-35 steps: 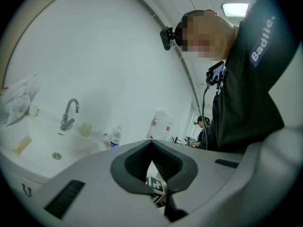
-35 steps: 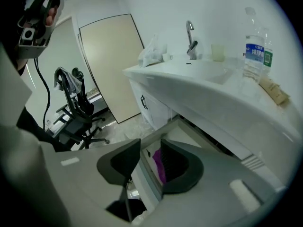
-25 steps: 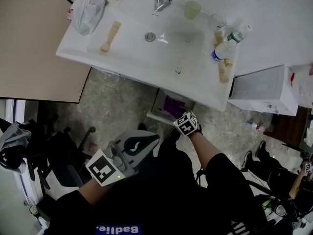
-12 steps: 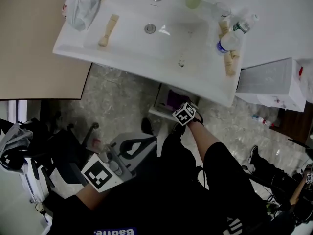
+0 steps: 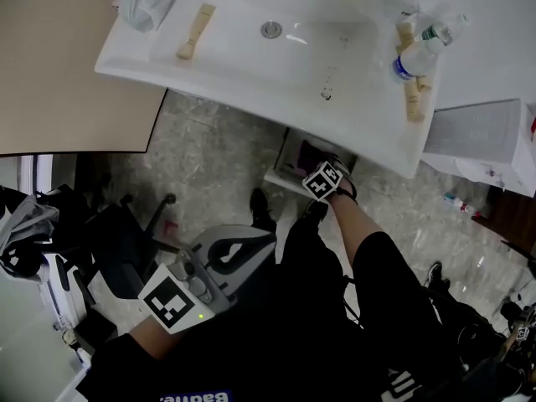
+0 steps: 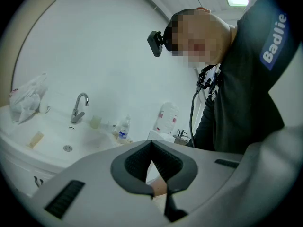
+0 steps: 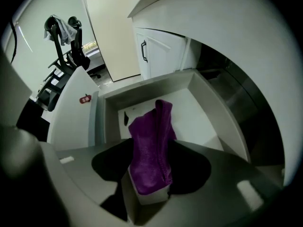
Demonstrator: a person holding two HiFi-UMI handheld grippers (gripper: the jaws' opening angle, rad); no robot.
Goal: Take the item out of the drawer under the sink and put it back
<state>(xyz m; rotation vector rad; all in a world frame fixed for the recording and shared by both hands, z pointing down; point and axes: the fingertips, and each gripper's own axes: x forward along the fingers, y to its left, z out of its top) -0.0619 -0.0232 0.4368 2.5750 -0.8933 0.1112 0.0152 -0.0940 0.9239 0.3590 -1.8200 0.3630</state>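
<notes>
The sink [image 5: 251, 65] takes up the top of the head view, and the drawer [image 7: 201, 96] beneath it stands pulled out so its inside can be reached from above. The purple cloth [image 7: 151, 145] is over the drawer's pale floor. It stands folded and upright between the jaws of the right gripper [image 7: 151, 168], which reaches down under the sink's edge to get at it. Those jaws are spread as wide as they go, with dark gaps on both sides of the cloth, so they do not appear to be squeezing it. This looks like the cloth being let go into the drawer, or not yet gripped. The left gripper [image 6: 154, 167] is held back by the person's lap, jaws together on nothing, apparently because this step needs only one tool.
</notes>
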